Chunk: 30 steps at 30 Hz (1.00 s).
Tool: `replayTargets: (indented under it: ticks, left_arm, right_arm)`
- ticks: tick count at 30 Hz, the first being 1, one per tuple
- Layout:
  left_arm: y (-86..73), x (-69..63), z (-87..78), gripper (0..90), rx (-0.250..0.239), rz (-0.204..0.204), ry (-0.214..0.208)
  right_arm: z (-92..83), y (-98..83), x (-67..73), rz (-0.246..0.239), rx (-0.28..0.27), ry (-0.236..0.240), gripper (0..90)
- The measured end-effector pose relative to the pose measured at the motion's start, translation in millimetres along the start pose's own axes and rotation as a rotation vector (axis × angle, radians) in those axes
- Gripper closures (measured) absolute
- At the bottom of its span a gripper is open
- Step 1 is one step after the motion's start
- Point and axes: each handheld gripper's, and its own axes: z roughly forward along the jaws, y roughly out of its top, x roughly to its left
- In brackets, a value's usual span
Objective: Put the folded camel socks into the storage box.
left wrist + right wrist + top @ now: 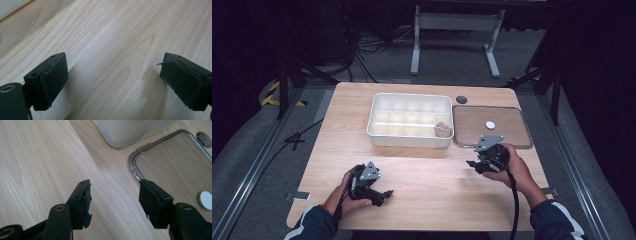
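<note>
A white compartment box (pixel 409 137) stands at the table's far middle, with a small brownish lump (pixel 442 128) in its near right compartment. To its right lies a clear flat lid (pixel 512 137) with a white disc (pixel 490 124) on it. My right gripper (pixel 474 164) hovers open just in front of the lid's near left corner; in the right gripper view the gripper (pixel 115 202) has bare wood between its jaws, the lid's rim (pixel 132 162) beside one jaw and the disc (pixel 206 200) at the right. My left gripper (pixel 383 195) rests open near the front left, and in its own view it (pixel 113 82) holds nothing.
A dark round hole (pixel 461 99) sits in the tabletop behind the lid. The box's corner (pixel 125 132) shows at the top of the right gripper view. Bare wooden table (pixel 427 170) lies between the two hands. A metal stand's legs and cables are on the floor beyond the table.
</note>
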Motion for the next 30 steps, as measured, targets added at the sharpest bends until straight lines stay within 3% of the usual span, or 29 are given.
replayTargets:
  ticks: [21,30]
  left_arm:
    - [-0.1,-0.6,-0.2,8.1,0.002,-0.006,0.001]
    - [-0.2,-1.0,-0.2,8.1,0.001,-0.010,0.002]
  right_arm:
    - [-2.2,-48.5,2.1,0.059,0.009,-0.010,39.8]
    - [-7.9,-69.5,2.5,0.103,-0.011,-0.007,31.9]
